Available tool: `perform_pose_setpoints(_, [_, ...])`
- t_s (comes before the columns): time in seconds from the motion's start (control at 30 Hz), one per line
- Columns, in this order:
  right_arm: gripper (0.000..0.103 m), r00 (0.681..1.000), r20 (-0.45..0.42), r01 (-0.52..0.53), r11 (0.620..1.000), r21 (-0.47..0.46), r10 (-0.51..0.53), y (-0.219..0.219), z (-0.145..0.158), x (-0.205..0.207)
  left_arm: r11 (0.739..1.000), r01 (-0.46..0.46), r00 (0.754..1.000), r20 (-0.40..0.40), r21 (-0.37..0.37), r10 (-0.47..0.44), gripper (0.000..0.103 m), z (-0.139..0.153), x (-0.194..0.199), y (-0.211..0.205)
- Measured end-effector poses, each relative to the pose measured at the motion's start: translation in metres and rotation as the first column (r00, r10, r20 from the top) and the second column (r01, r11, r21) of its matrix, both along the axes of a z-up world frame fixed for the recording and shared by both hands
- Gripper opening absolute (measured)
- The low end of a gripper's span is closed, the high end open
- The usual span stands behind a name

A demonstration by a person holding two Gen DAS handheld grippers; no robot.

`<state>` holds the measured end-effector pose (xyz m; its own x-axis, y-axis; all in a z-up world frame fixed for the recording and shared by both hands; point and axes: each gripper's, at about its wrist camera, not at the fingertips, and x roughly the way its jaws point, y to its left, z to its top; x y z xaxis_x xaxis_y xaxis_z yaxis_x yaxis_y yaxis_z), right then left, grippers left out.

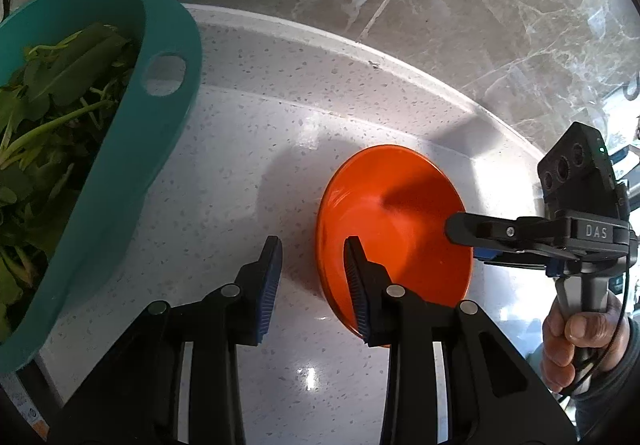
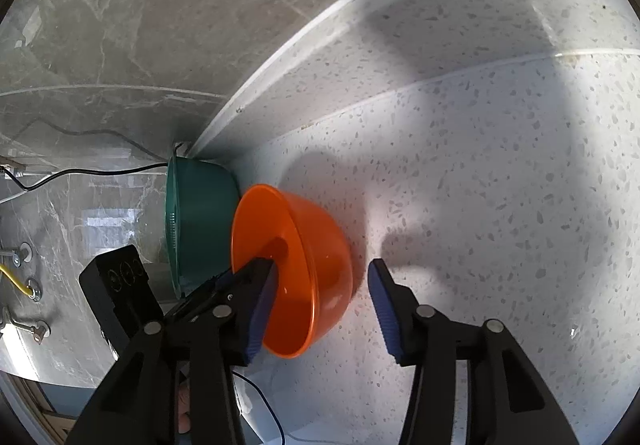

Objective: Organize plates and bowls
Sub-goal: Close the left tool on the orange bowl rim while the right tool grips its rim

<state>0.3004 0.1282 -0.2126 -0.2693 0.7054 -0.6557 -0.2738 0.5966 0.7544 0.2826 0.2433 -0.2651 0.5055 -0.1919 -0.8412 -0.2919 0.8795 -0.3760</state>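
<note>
The left gripper (image 1: 312, 265) and right gripper (image 2: 324, 295), jaws part-open, straddle opposite rims of the orange bowl (image 1: 394, 229) on the speckled counter (image 1: 248, 173); it looks light, glossy, likely slippery.

- The left gripper (image 1: 312, 245) points steeply downward, its two black fingers parted, one blue ribbed pad (image 1: 269, 287) on either side of a gap.
- Its right-hand finger reaches inside the orange bowl (image 1: 394, 221); the other stands outside the rim, and neither pad visibly presses on the wall.
- The right gripper (image 2: 322, 281) comes in from the opposite side, angled down more shallowly, jaws apart and straddling the far rim.
- A hand (image 1: 576, 341) in a grey sleeve wraps the right gripper's handle, thumb on top.
</note>
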Motion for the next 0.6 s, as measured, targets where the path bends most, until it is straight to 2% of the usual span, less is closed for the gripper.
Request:
perform_pose_setpoints(0.03, [0.046,1.0,0.002,-0.005,1.0,-0.007,0.005,0.001,0.0,0.0,1.0,0.003,1.0,-0.002,-0.003,-0.003,0.021,0.0,0.0,0.001])
perform_pose_setpoints(0.07, [0.039,1.0,0.004,-0.01,1.0,-0.01,0.01,0.001,0.0,0.0,1.0,0.004,1.0,-0.007,-0.012,-0.004,0.016,-0.002,0.003,0.001])
perform_pose_setpoints(0.13, [0.031,1.0,0.004,-0.017,1.0,-0.024,0.018,0.002,-0.001,0.0,1.0,0.007,1.0,-0.006,-0.023,-0.007,0.01,-0.003,0.005,0.0])
perform_pose_setpoints(0.2, [0.023,1.0,0.003,-0.024,0.999,-0.03,0.024,0.003,-0.002,0.0,1.0,0.014,1.0,-0.008,-0.014,-0.014,0.009,-0.001,0.006,-0.003])
perform_pose_setpoints(0.6, [0.022,1.0,0.013,-0.026,0.998,-0.049,0.026,0.011,0.0,-0.004,1.0,0.013,1.0,-0.023,-0.023,-0.013,0.009,-0.001,0.007,-0.004])
